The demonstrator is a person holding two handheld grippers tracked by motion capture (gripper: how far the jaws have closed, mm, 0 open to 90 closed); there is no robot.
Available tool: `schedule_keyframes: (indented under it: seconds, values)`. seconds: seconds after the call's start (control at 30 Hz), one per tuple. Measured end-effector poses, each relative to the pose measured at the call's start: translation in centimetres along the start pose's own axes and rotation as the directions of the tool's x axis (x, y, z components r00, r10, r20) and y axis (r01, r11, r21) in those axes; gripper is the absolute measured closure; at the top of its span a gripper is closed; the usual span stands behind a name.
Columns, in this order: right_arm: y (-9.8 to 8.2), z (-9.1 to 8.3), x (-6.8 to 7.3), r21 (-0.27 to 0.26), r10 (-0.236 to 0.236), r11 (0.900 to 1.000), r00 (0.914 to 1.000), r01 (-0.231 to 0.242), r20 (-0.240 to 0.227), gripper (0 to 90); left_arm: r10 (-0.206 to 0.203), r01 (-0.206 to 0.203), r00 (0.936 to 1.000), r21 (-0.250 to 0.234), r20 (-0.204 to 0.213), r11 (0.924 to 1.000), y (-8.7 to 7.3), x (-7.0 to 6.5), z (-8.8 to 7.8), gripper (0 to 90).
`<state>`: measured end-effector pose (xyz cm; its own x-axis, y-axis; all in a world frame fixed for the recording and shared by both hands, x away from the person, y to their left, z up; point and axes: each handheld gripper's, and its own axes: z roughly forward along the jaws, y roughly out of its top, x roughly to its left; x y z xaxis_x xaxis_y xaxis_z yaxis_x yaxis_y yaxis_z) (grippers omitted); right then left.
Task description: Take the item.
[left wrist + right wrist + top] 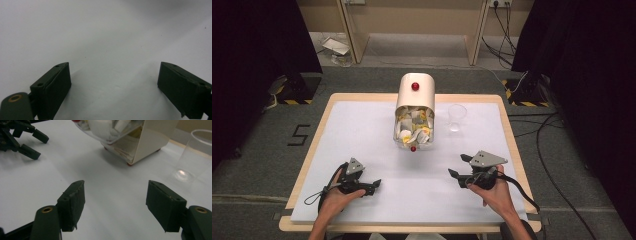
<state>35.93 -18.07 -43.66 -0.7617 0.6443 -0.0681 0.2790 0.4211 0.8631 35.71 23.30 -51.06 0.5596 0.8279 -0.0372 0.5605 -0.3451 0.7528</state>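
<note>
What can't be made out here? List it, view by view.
- High view: the packets in the cream dispenser are too small to identify; its hood hides the rest.
- Right gripper view: the clear cup is cut off by the right edge, the dispenser by the top edge.
- Left gripper view: blank white table ahead.

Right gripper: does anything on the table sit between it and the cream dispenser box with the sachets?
Nothing visible does. The right gripper, jaws apart and holding nothing, faces bare white table up to the dispenser box. The clear plastic cup stands off to the box's right, outside that path.
</note>
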Motion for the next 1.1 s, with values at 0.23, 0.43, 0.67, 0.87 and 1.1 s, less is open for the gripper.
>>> schedule_keyframes:
  seconds: [0.23, 0.43, 0.67, 0.87, 1.1]
  values:
    - [2.0, -0.4, 0.2, -0.030, -0.007, 1.000, 1.0000, 0.008, 0.004, 37.4, 0.000, 0.000, 1.0000, 0.000, 0.000, 1.0000, 0.0, 0.0, 0.0, 10.6]
    - [3.3, -0.2, 0.3, -0.056, -0.021, 0.998, 0.9998, 0.021, 0.003, 38.7, 0.001, -0.001, 1.0000, 0.000, 0.000, 1.0000, 0.0, 0.0, 0.0, 10.6]
    - [5.0, 0.4, 0.5, -0.072, -0.039, 0.997, 0.9992, 0.038, -0.009, 42.1, 0.005, -0.005, 1.0000, 0.001, -0.004, 1.0000, 0.0, 0.0, 0.0, 10.4]
    - [6.1, 0.8, 0.4, -0.083, -0.040, 0.996, 0.9991, 0.038, -0.016, 44.7, 0.006, -0.006, 1.0000, 0.001, -0.004, 1.0000, 0.0, 0.0, 0.0, 10.2]
    - [7.3, 1.3, 0.7, -0.083, -0.047, 0.996, 0.9983, 0.044, -0.034, 47.7, 0.001, -0.001, 1.0000, 0.002, 0.002, 1.0000, 0.0, 0.0, 0.0, 10.1]
